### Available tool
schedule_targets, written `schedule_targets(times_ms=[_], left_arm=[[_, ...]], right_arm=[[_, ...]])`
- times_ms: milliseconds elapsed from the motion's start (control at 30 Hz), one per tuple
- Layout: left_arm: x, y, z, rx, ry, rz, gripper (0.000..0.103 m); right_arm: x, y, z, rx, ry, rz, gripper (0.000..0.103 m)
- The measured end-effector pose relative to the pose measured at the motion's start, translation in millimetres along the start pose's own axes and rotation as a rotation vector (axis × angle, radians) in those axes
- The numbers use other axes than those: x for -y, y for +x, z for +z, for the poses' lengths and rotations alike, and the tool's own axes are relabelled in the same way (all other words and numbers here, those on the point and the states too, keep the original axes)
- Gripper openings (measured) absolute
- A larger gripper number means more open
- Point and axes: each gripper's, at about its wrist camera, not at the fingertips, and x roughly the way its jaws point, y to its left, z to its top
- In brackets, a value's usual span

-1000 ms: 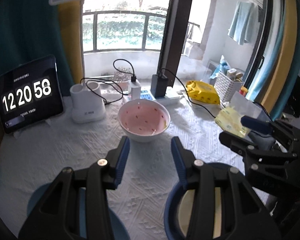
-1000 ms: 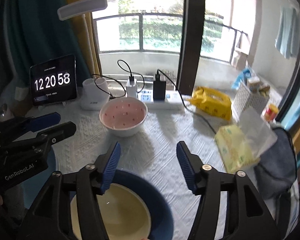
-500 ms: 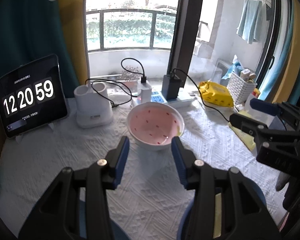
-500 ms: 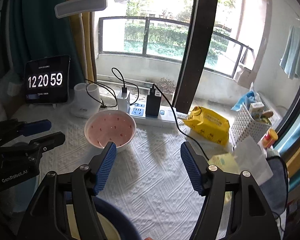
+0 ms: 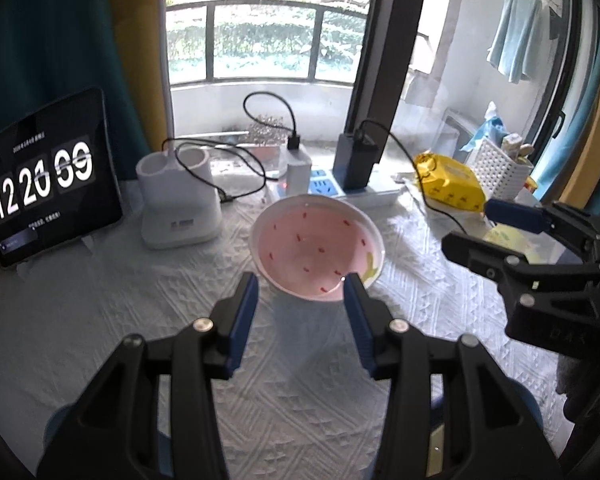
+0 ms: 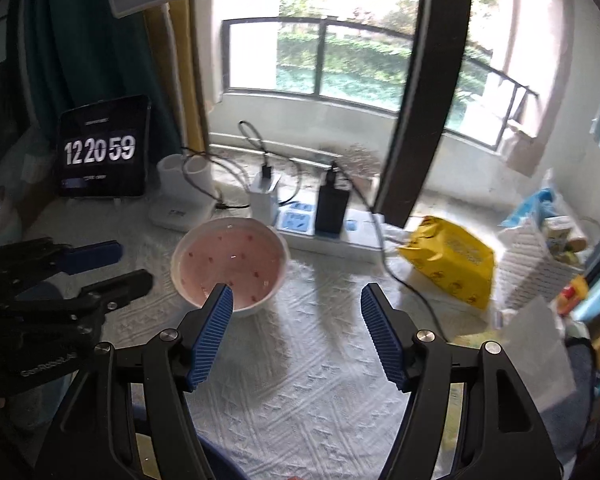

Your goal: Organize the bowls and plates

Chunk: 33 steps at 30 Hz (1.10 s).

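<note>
- The pink bowl (image 5: 318, 246) sat on the worktop (image 5: 120, 308), dead ahead of my left tool (image 5: 300, 300), released, nothing held.
- My right tool (image 6: 296, 320), also released and empty, stood off to the bowl's right, so the left was nearer.

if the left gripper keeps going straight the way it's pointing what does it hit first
Most likely the near rim of the pink-lined white bowl, which sits just beyond the open left gripper. Depth is unclear, so it might touch the white textured tablecloth first.
</note>
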Motion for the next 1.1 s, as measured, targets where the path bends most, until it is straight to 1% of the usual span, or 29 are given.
schedule_targets(times_ms=[267,400,467,533,567,633,900,967,1100], left_arm=[[-7,20,3,-0.024,-0.029,0.024,0.046],[-8,31,5,-0.039,-0.03,0.041,0.046],[-9,39,6,-0.054,-0.027,0.062,0.046],[-10,45,6,-0.066,-0.031,0.061,0.046],[-10,46,6,-0.068,-0.029,0.063,0.046],[-11,50,6,-0.072,-0.033,0.062,0.046],[-14,69,3,-0.11,-0.047,0.058,0.045],[-15,72,3,-0.11,-0.048,0.056,0.045],[-15,74,2,-0.11,-0.046,0.054,0.045]], right_arm=[[6,32,2,-0.044,0.001,0.011,0.07],[7,48,7,-0.064,0.007,0.04,0.069],[6,57,9,-0.082,0.01,0.06,0.064],[5,67,11,-0.098,0.008,0.069,0.061],[4,71,12,-0.107,0.001,0.072,0.055],[3,79,12,-0.121,-0.005,0.08,0.05],[3,109,10,-0.18,0.006,0.118,0.042],[2,114,10,-0.188,0.011,0.125,0.037],[-1,121,10,-0.193,0.014,0.146,0.03]])
